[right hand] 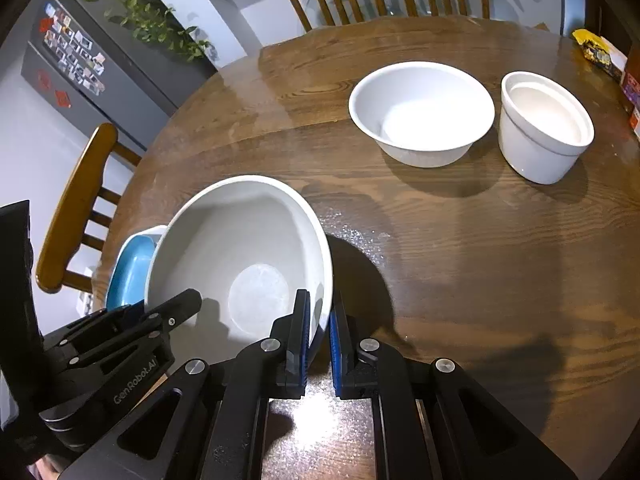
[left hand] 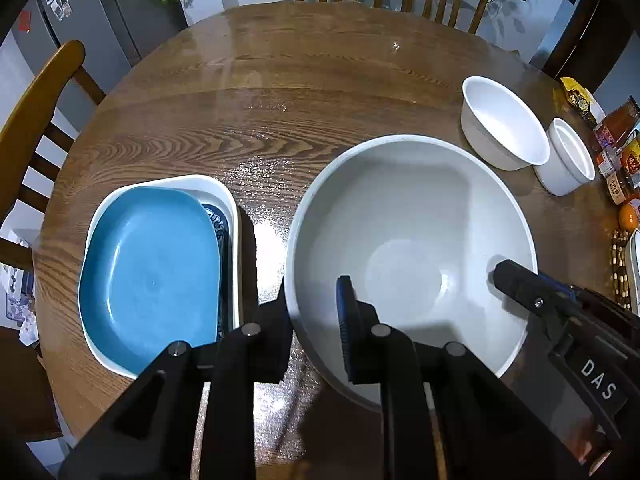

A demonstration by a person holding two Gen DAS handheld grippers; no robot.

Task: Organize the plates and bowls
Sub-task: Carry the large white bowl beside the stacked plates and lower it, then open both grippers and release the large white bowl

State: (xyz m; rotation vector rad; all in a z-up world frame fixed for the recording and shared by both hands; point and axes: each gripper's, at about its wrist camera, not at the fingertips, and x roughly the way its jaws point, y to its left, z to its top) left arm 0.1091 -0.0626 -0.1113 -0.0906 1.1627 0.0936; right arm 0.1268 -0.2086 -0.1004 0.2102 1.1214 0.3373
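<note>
A large grey-white bowl (left hand: pixel 408 248) stands on the round wooden table (left hand: pixel 280 92); it also shows in the right wrist view (right hand: pixel 240 248). My left gripper (left hand: pixel 316 320) is shut on its near-left rim, one finger inside and one outside. My right gripper (right hand: pixel 319 340) is shut on its right rim, and shows in the left wrist view (left hand: pixel 520 284). Left of the bowl lies a blue plate (left hand: pixel 148 272) stacked in a white rectangular dish (left hand: pixel 224 188). A medium white bowl (right hand: pixel 420 112) and a small white cup-bowl (right hand: pixel 544 128) stand at the far right.
Wooden chairs (right hand: pixel 76 208) stand around the table. Sauce jars, a snack bag (left hand: pixel 578 98) and an orange (left hand: pixel 628 216) crowd the table's right edge. A grey fridge (right hand: pixel 80 64) with magnets stands behind on the left.
</note>
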